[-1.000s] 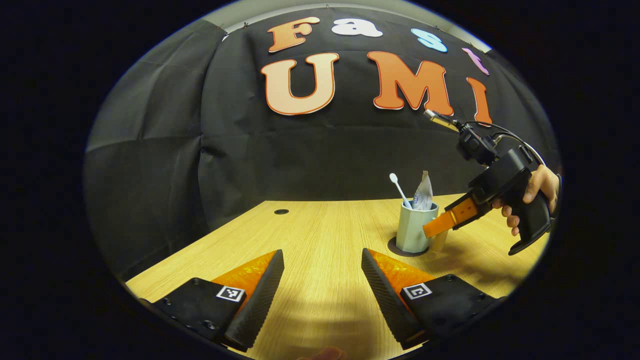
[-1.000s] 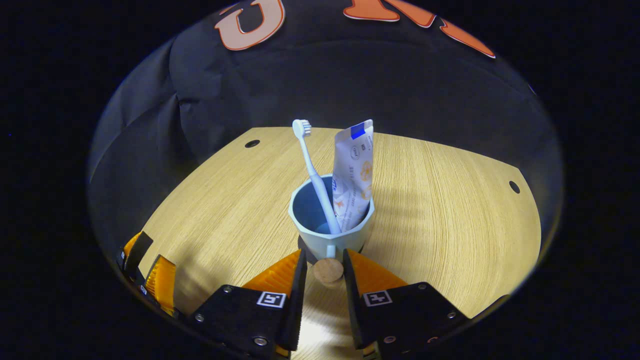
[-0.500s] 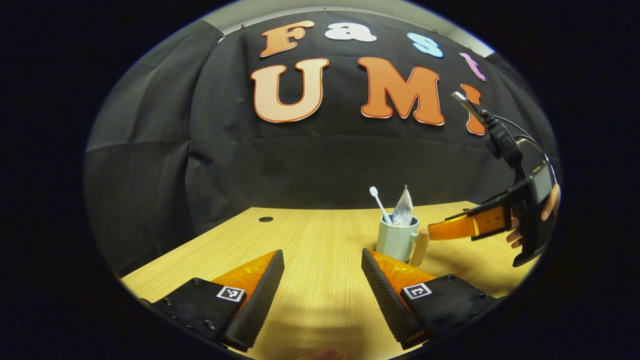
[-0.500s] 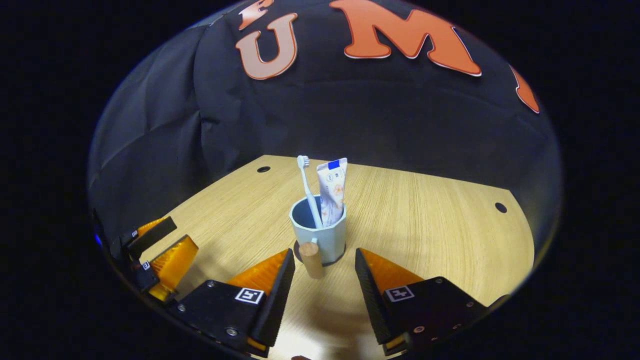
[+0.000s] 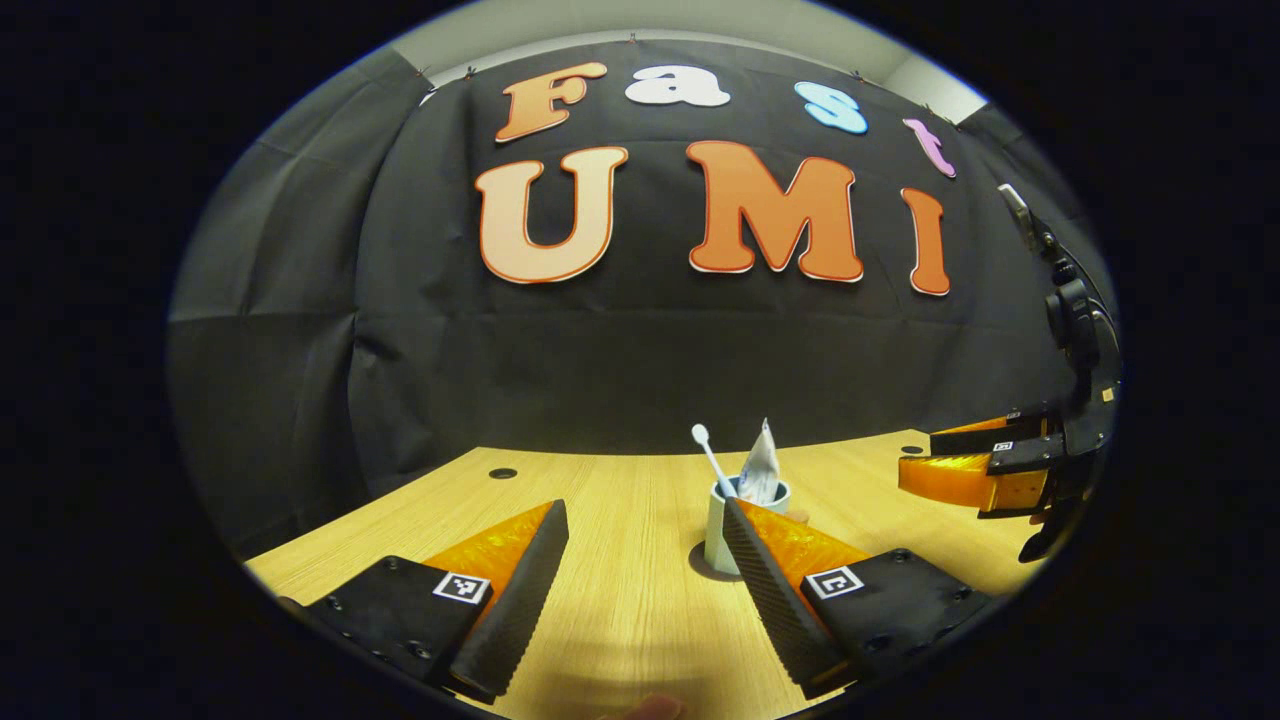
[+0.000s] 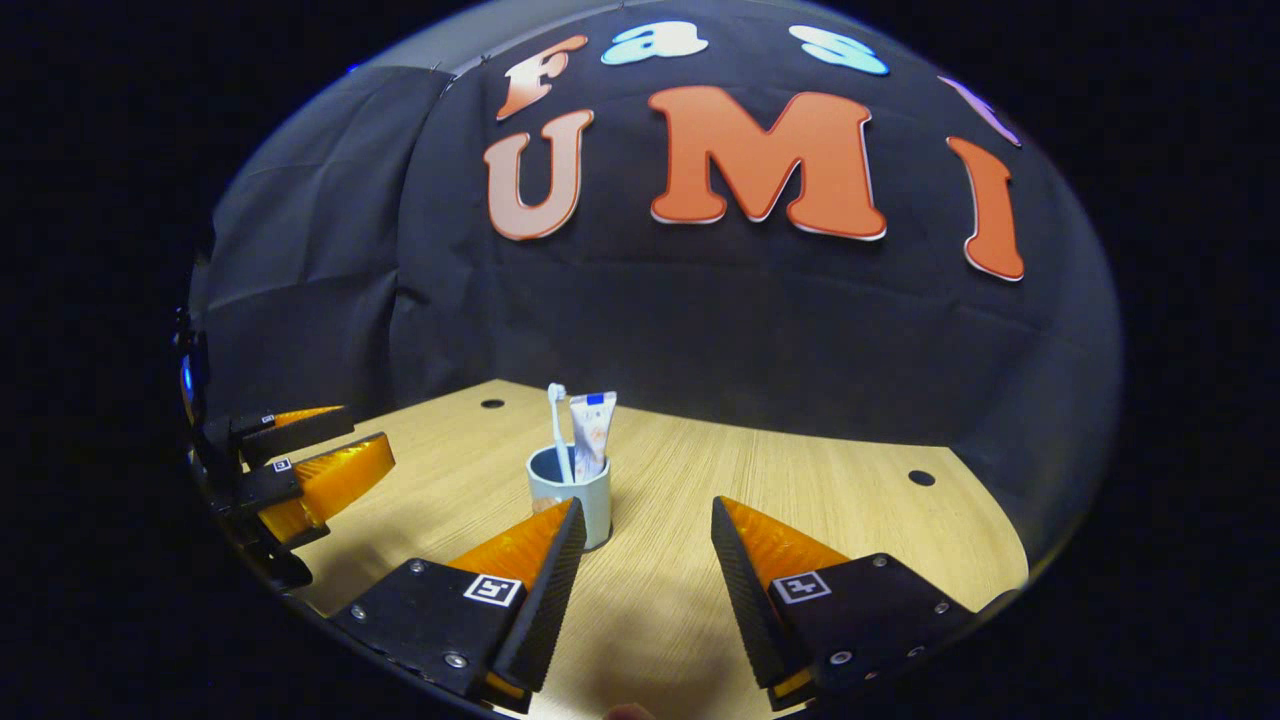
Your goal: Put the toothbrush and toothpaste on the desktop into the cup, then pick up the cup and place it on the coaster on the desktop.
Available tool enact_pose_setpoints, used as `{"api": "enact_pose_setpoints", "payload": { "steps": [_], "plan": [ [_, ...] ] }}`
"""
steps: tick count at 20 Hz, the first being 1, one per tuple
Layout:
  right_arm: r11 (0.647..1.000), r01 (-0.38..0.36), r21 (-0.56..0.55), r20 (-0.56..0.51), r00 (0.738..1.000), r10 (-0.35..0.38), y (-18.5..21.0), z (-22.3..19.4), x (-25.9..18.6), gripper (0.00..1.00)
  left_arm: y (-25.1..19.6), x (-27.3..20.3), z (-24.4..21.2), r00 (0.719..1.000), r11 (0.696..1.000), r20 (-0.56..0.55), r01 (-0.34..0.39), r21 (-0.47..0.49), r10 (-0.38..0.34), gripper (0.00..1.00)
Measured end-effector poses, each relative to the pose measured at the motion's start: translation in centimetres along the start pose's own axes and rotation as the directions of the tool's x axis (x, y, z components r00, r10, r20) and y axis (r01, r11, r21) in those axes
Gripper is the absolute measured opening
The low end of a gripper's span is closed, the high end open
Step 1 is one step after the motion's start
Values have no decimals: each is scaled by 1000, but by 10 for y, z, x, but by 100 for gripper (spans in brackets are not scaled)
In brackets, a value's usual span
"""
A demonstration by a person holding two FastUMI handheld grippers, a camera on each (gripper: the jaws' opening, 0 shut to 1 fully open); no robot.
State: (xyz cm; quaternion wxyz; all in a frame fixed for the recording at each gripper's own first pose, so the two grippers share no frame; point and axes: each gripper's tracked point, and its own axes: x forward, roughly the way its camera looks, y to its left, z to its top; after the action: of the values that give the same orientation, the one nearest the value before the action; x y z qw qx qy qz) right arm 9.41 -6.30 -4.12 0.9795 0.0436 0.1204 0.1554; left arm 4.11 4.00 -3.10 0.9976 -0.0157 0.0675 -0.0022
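Observation:
A pale blue cup (image 5: 716, 530) stands upright on the wooden table (image 5: 620, 500), with the edge of a dark coaster (image 5: 697, 573) showing under it. A white toothbrush (image 5: 712, 465) and a toothpaste tube (image 5: 761, 475) stick up out of it. My left gripper (image 5: 645, 520) is open and empty, well short of the cup. In the right gripper view the cup (image 6: 578, 497) holds the toothbrush (image 6: 560, 432) and the toothpaste (image 6: 592, 432). My right gripper (image 6: 647, 515) is open and empty, back from the cup, whose lower left is hidden behind one finger.
The right gripper (image 5: 920, 455) hangs open over the table's right side in the left gripper view. The left gripper (image 6: 370, 437) shows at the far left of the right gripper view. Cable holes (image 5: 502, 473) (image 6: 921, 478) mark the table's (image 6: 800, 480) back edge.
My right gripper has opened off the cup's cork handle and drawn back. The left gripper has also pulled away. The cup stays on the coaster, now smaller in both views.

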Motion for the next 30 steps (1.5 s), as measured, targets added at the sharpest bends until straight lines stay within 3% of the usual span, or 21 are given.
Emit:
{"api": "enact_pose_setpoints", "payload": {
  "steps": [11,17,19,20,21,30],
  "plan": [
    [990,143,-14,161,977,-139,-52,7,-39,79,-29,-3,39,993,1000,113,19,-16,-17,100],
    [989,147,-19,194,971,-141,-57,8,-49,80,-33,-5,46,992,999,130,15,-29,-11,93],
    [989,144,-19,201,970,-138,-55,9,-49,80,-34,-8,49,991,1000,135,12,-22,-9,96],
    [989,144,-17,204,969,-138,-56,10,-48,75,-33,-8,50,990,1000,138,11,-17,-8,100],
    [990,143,-16,206,969,-137,-55,11,-49,80,-33,-9,52,990,1000,141,11,-14,-8,100],
    [988,155,-8,215,965,-150,-57,12,-55,80,-38,-12,54,990,1000,141,17,-8,-16,100]
  ]
}}
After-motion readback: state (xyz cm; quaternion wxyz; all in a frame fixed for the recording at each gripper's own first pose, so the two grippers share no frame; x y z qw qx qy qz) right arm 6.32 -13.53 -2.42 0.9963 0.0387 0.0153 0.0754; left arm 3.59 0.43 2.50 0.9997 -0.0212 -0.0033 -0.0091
